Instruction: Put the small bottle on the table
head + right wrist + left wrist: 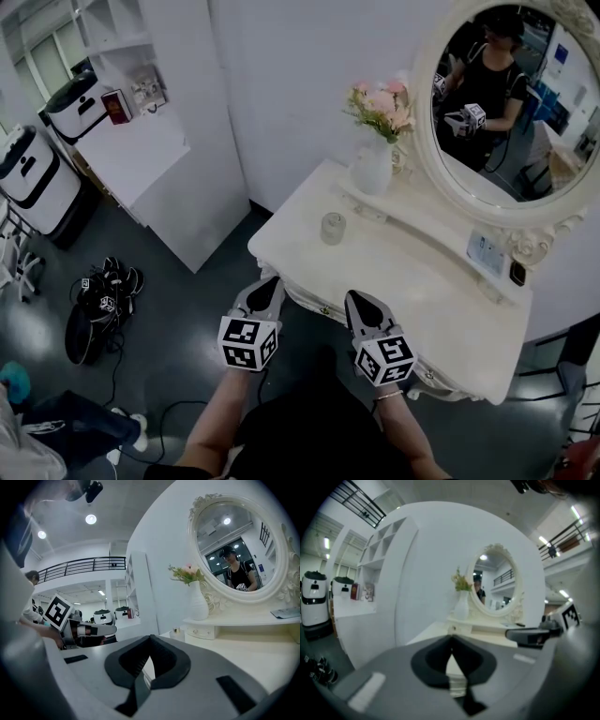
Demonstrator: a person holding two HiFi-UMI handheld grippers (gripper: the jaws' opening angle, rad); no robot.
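Nearest the person, the 2 grippers sit side by side at the near edge of the table (422, 281). The left gripper (267, 283) has its jaws pressed together with nothing between them; its own view shows the 2 dark pads meeting at a point, with only pale tabletop beyond (451, 641). The right gripper (362, 300) is the same: jaws closed tip to tip and empty (150, 640).

Further in, the small bottle (333, 228) stands upright on the table, its long axis vertical, apart from both grippers and touched by neither. In the head view it lies at about 2 o'clock from the left gripper's tip and about 11 o'clock from the right one's. The right looks slightly nearer, and its view shows the bottle (176, 632) just right of its closed tips.

Beyond, at 1 o'clock from the bottle, is the white vase (372, 167), with the oval mirror (511, 103) farthest.

As it lies, the bottle is already on the table, so the task looks done.
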